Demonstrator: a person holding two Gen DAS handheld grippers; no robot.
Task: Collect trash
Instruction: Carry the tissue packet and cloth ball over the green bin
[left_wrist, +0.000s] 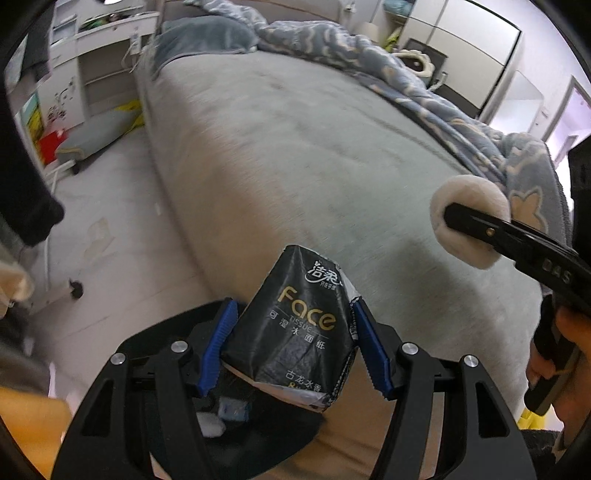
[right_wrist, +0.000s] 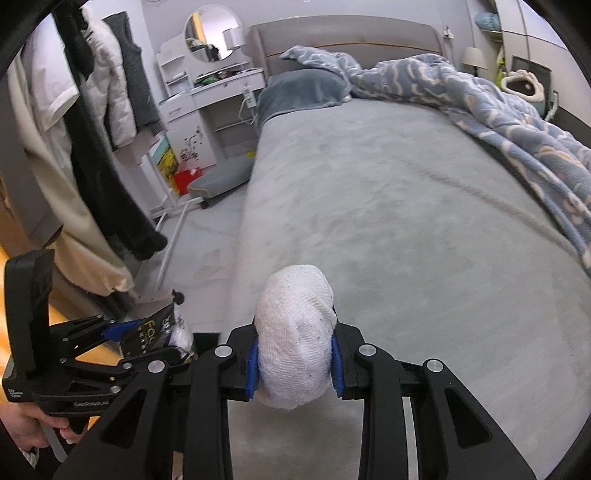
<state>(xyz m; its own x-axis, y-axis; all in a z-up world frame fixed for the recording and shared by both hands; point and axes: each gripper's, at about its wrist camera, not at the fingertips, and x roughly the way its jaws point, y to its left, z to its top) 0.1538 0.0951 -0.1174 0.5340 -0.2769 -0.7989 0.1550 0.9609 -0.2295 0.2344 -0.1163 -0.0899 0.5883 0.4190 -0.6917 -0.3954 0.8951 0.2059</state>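
Black tissue pack (left_wrist: 291, 332) clenched in left claw (left_wrist: 291, 347), print legible; white wad (right_wrist: 295, 347) in right claw (right_wrist: 295, 360).

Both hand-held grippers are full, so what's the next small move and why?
Probably carry both loads to a bin: the left hand-held gripper clamps a crumpled black tissue packet, the right hand-held gripper a balled white cloth, and no bin is clearly visible.

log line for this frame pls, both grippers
left gripper: shut on black tissue pack | right gripper: shut on white balled cloth | both held over grey bed
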